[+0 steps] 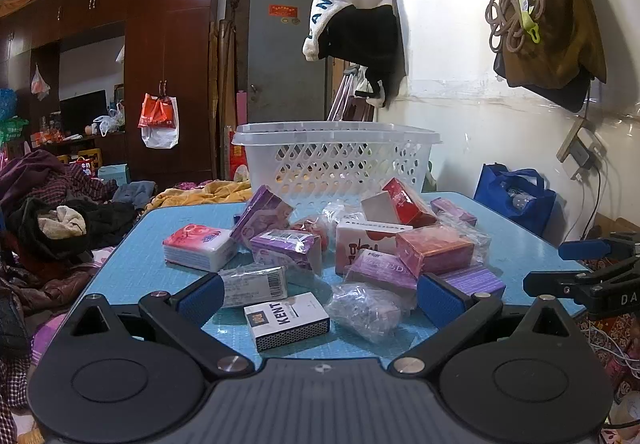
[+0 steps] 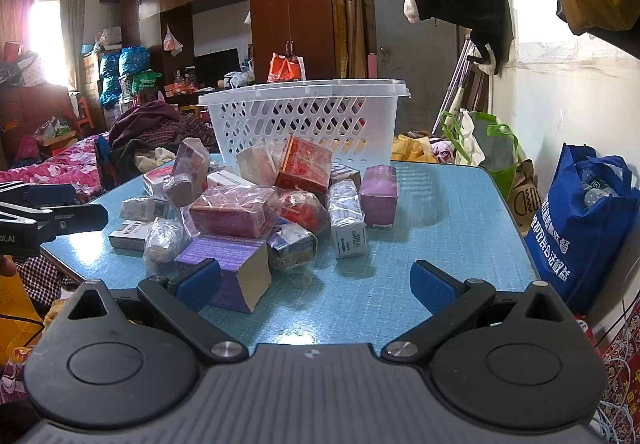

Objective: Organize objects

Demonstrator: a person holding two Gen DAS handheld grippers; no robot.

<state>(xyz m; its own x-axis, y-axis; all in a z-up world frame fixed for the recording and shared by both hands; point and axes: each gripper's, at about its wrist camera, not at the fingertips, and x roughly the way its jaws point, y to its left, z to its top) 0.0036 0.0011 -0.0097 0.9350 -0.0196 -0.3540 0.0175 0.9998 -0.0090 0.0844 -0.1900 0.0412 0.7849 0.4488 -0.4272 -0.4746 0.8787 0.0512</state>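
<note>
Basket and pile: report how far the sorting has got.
Done: nothing evident; no item shows through the white basket lattice, though its floor is hidden. In hand: nothing; left gripper and right gripper are both open. Left: the whole pile, including the KENT box, on the blue table.

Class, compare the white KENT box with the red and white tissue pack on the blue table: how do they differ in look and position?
The white KENT box is a rigid carton with black lettering; the red and white tissue pack is soft and plastic-wrapped. The KENT box lies at the pile's near edge, between the open left gripper's fingers; the tissue pack sits farther back, to the left. Both lie flat on the blue table.
</note>
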